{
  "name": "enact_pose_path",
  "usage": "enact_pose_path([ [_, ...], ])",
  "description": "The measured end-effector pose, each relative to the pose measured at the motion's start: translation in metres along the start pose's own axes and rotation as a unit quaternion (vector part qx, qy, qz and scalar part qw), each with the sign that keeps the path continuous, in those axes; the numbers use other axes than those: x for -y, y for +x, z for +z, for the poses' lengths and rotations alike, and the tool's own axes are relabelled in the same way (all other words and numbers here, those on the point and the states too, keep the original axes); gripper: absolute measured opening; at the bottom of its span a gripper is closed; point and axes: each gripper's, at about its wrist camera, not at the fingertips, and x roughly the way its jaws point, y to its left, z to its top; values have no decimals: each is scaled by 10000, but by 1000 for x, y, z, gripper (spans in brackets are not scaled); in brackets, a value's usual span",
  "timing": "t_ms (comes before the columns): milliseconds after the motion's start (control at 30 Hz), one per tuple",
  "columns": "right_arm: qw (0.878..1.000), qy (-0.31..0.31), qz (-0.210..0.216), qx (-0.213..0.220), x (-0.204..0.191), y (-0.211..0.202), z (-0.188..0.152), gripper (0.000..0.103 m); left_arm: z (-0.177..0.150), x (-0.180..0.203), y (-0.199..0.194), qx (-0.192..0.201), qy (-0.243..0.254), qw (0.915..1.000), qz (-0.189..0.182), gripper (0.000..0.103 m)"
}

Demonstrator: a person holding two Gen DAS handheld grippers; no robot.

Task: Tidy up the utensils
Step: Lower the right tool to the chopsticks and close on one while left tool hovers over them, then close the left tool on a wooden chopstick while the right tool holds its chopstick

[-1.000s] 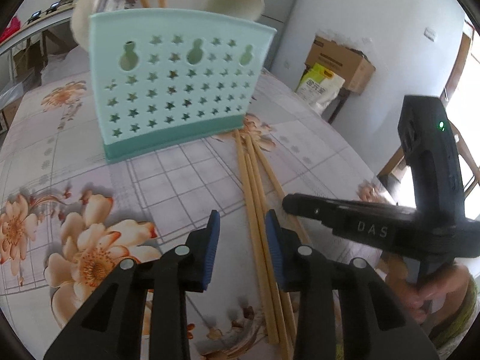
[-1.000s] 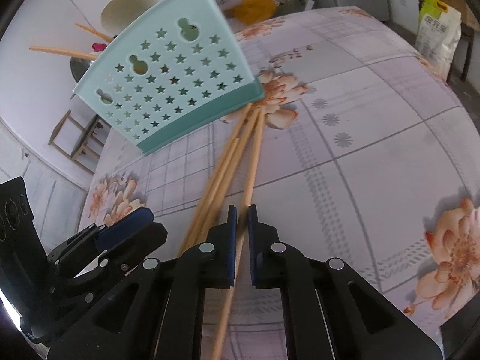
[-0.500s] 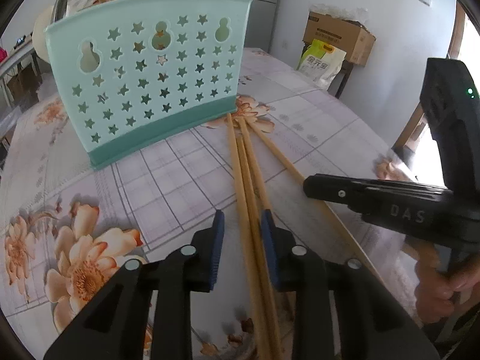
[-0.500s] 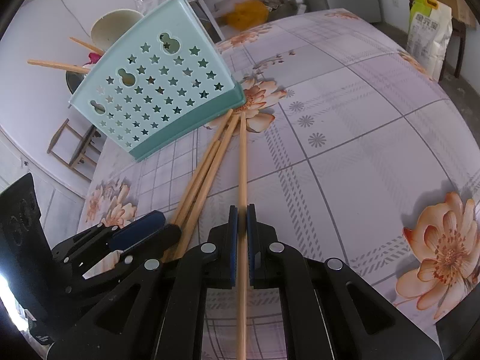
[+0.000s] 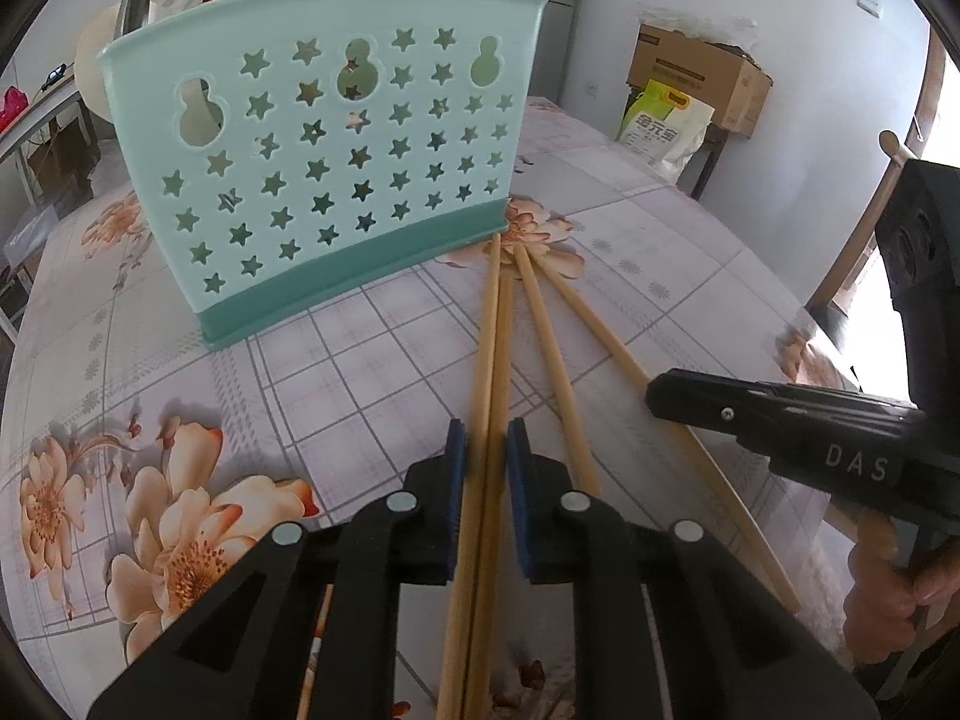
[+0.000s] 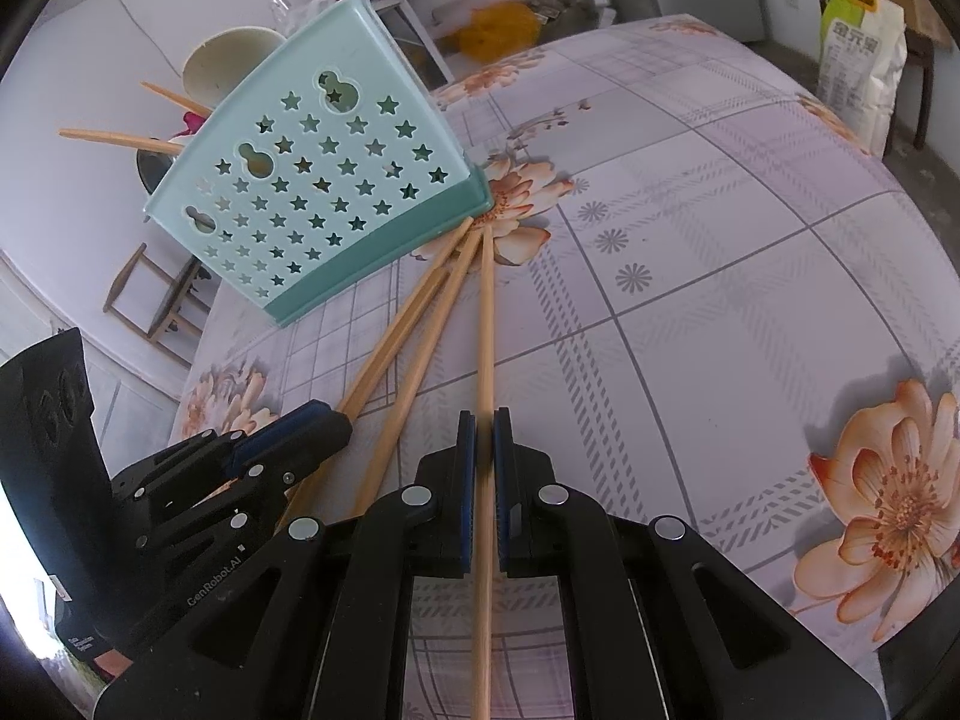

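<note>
Four bamboo chopsticks fan out on my flower-print desk (image 6: 750, 252) below the mint star-punched plastic utensil holder (image 5: 336, 162).
My right claw (image 6: 485, 438) is clamped on the single outer wooden chopstick (image 6: 486, 312). My left claw (image 5: 485, 450) has just been closing around the pair of touching chopsticks (image 5: 493, 348); its blue pads (image 5: 456, 468) look just clear of the wood. One loose chopstick (image 5: 549, 354) lies between the claws.
</note>
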Motion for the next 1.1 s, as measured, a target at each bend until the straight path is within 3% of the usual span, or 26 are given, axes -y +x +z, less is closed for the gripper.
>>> enact_pose_path([
  [333, 9999, 75, 89, 10, 4, 1, 0, 4, 6, -28, -8, -92, -673, 9967, -439, 12],
  [467, 9999, 75, 85, 16, 5, 1, 0, 4, 6, -32, -5, -172, -671, 9970, -343, 12],
  [667, 9999, 67, 80, 16, 5, 1, 0, 4, 7, -26, -10, -145, -530, 9973, -477, 12],
  [1100, 10000, 41, 59, 25, 5, 1, 0, 4, 12, -11, 4, -118, 85, 9998, 106, 13],
])
